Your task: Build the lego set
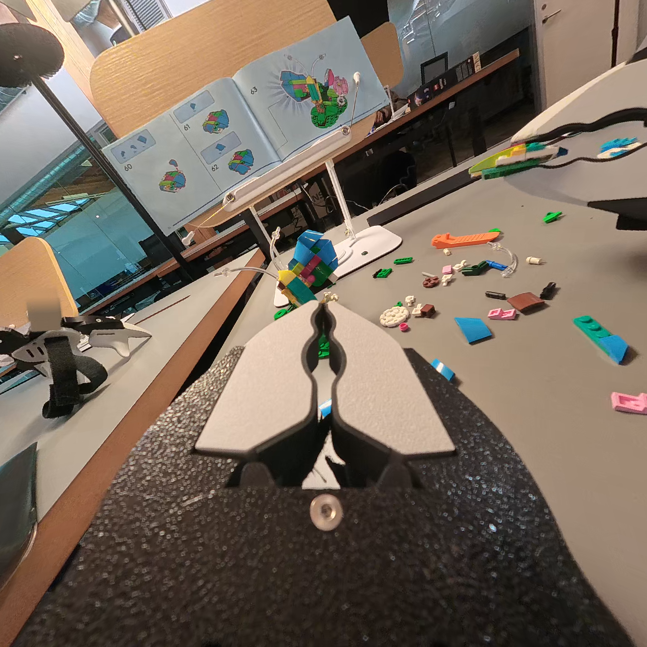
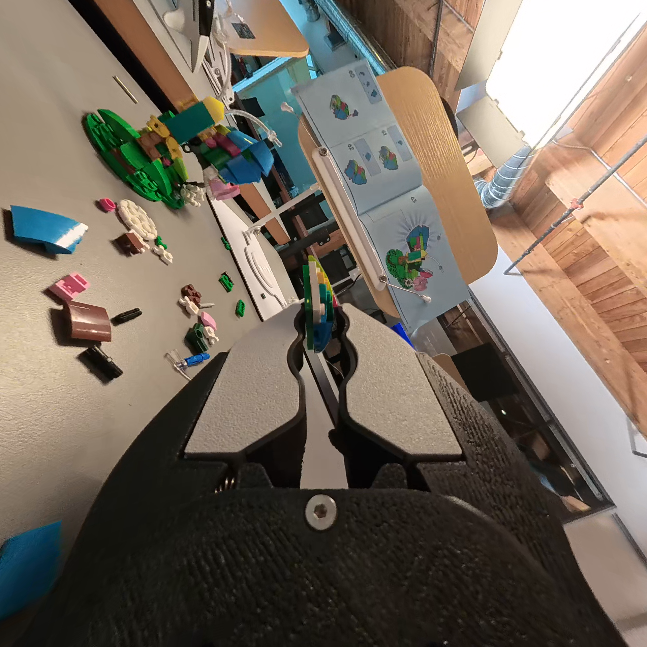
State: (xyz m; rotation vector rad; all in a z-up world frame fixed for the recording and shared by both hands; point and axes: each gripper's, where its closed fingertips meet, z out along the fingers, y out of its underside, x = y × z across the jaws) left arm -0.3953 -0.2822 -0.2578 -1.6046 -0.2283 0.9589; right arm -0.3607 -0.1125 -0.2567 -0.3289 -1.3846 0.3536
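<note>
My right gripper [image 2: 320,310] is shut on a flat wing assembly [image 2: 318,301] of stacked green, white, yellow, teal and blue plates, held in the air. In the left wrist view this gripper [image 1: 525,157] and the wing [image 1: 500,164] are at the upper right, above the table. The part-built butterfly model [image 2: 196,147] stands on its round green base [image 2: 119,140] on the grey table; it shows just beyond my left gripper [image 1: 324,310] as a blue and green wing [image 1: 311,259]. The left gripper's jaws are shut with nothing seen between them.
The open instruction booklet [image 1: 245,133] sits on a white stand [image 1: 364,245] behind the model. Loose pieces lie to the right: an orange brick separator [image 1: 462,239], blue slopes [image 1: 472,329], a teal plate [image 1: 591,327], pink [image 1: 628,402] and brown bricks [image 1: 525,301]. Another gripper [image 1: 70,343] lies on the neighbouring table. The tips of one gripper are about 20 centimeters away from the tips of the other.
</note>
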